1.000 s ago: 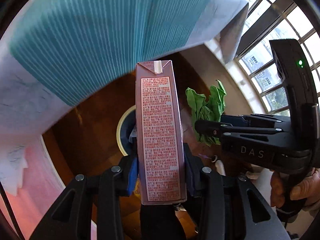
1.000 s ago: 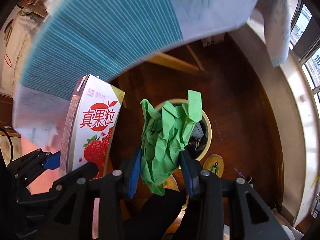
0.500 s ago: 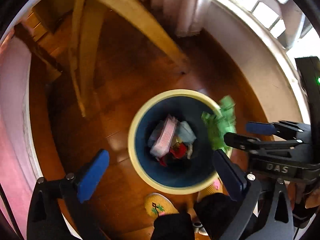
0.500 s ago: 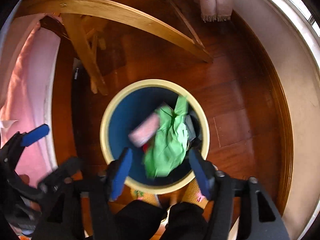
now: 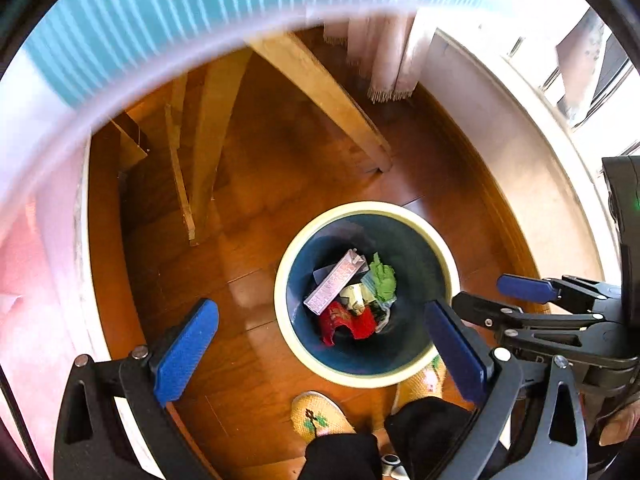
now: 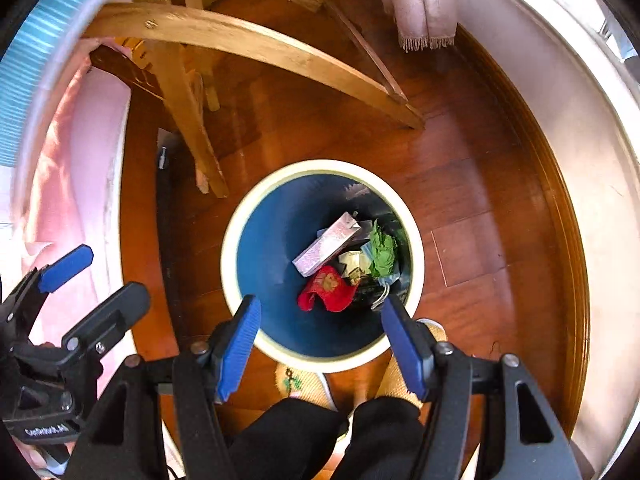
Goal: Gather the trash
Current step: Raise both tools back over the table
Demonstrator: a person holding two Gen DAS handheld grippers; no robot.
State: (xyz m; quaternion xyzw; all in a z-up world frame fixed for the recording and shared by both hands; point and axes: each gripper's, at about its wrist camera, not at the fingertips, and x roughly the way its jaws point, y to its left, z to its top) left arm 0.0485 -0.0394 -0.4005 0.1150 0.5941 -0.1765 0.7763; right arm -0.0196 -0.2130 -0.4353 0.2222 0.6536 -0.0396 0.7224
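A round bin with a cream rim point(image 5: 442, 248) point(image 6: 228, 240) and blue inside stands on the wooden floor below both grippers. In it lie the pink drink carton point(image 5: 334, 282) point(image 6: 326, 244), the crumpled green paper point(image 5: 384, 280) point(image 6: 382, 250), a red wrapper point(image 5: 348, 324) point(image 6: 328, 290) and other scraps. My left gripper point(image 5: 320, 350) is open and empty above the bin's near side. My right gripper point(image 6: 320, 346) is open and empty above the bin's near rim. Each gripper also shows in the other view, the right one point(image 5: 480, 296) and the left one point(image 6: 96, 276), both open.
Wooden table legs point(image 5: 320, 96) point(image 6: 256, 52) stand just beyond the bin. A teal striped tablecloth edge point(image 5: 160, 20) hangs overhead. A curtain hem point(image 6: 420, 8) and a white wall base point(image 6: 540, 100) lie to the right. The person's slippers point(image 5: 316, 414) point(image 6: 300, 384) stand beside the bin.
Both grippers opened over the bin. The pink carton dropped from the left one and the green paper from the right; both now lie in the bin.
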